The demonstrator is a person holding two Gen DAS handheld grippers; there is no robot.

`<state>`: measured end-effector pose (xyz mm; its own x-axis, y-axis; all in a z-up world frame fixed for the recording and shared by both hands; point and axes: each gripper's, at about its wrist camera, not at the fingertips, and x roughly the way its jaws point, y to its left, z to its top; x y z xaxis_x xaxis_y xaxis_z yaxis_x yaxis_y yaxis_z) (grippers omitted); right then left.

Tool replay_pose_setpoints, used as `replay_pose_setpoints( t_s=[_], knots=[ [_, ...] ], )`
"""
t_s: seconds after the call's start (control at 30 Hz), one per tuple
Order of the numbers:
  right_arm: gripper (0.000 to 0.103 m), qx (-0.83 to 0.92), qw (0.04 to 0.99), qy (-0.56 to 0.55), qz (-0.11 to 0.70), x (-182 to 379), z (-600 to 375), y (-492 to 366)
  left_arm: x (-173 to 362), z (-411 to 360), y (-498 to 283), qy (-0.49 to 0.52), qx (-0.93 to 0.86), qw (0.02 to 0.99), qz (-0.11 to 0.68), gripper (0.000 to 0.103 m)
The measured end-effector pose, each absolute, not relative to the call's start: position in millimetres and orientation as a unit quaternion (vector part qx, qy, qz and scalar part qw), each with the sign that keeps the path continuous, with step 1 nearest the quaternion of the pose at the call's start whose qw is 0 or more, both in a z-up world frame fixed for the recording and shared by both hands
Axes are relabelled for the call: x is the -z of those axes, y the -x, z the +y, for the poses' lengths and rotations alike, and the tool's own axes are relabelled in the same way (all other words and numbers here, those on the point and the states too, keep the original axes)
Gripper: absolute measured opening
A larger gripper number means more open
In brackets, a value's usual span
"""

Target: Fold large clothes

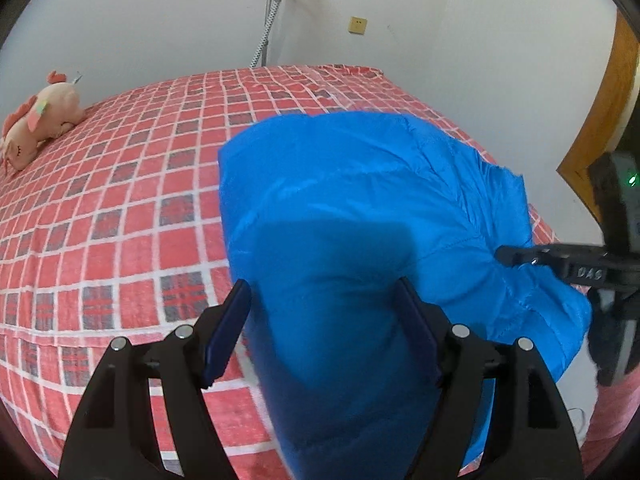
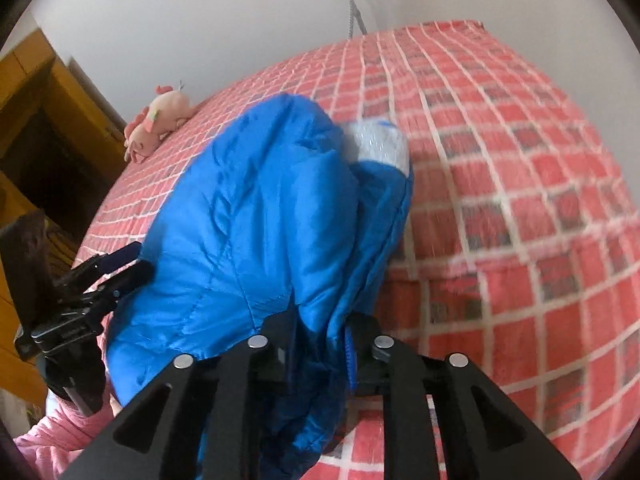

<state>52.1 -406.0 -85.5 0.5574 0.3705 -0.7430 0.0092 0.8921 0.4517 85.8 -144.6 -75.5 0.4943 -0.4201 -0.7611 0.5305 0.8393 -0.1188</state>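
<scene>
A puffy blue quilted jacket (image 1: 340,208) is clamped by both claws, left claw (image 1: 324,320) and right claw (image 2: 320,344), above the red checked bed (image 1: 120,200); slippery fabric could be lost mid-fold.

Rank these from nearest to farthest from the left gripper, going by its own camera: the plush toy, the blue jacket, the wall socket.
1. Blue jacket, between the left gripper fingers.
2. Plush toy, far left on the bed.
3. Wall socket, on the back wall.

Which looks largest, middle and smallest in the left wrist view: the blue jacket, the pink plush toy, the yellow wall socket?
1. blue jacket, though it is nearest the camera, which enlarges it.
2. pink plush toy.
3. yellow wall socket, far on the wall.
</scene>
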Motion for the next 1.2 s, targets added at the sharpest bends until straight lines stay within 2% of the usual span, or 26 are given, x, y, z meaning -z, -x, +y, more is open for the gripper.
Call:
replay_pose_setpoints(
  t_s=[0.2,0.27,0.5,0.6,0.67,0.8,0.87,1.07,1.2],
  knots=[
    [0.026,-0.11,0.86,-0.224,0.444,90.7,-409.9,-47.7,81.4,-144.2,-84.8,-0.058,0.263,0.866,0.42,0.076],
    [0.033,-0.099,0.864,-0.213,0.446,79.7,-409.7,-42.5,76.7,-142.8,-82.8,-0.062,0.259,0.869,0.417,0.075],
    [0.034,-0.087,0.911,-0.114,0.386,5.9,-382.2,-4.1,47.1,-117.4,-60.8,-0.056,0.243,0.889,0.385,0.075],
    [0.032,-0.141,0.906,-0.084,0.391,-4.0,-352.7,-0.2,40.9,-114.9,-49.6,-0.054,0.249,0.891,0.376,0.075],
    [0.027,-0.159,0.895,-0.074,0.41,2.5,-336.6,-1.3,40.7,-115.4,-42.3,-0.06,0.25,0.891,0.374,0.075],
    [0.024,-0.144,0.892,-0.046,0.427,17.4,-329.4,4.0,49.8,-121.3,-33.4,-0.068,0.261,0.883,0.383,0.075],
    [0.018,-0.133,0.887,-0.048,0.44,28.0,-334.1,5.7,57.8,-125.6,-32.9,-0.075,0.264,0.878,0.393,0.075],
    [0.01,-0.118,0.872,-0.069,0.47,74.3,-340.8,12.1,84.6,-129.5,-36.5,-0.07,0.284,0.858,0.422,0.076],
    [0.009,-0.118,0.875,-0.103,0.458,95.2,-346.3,15.3,99.0,-129.2,-33.5,-0.081,0.285,0.862,0.411,0.079]
  ],
)
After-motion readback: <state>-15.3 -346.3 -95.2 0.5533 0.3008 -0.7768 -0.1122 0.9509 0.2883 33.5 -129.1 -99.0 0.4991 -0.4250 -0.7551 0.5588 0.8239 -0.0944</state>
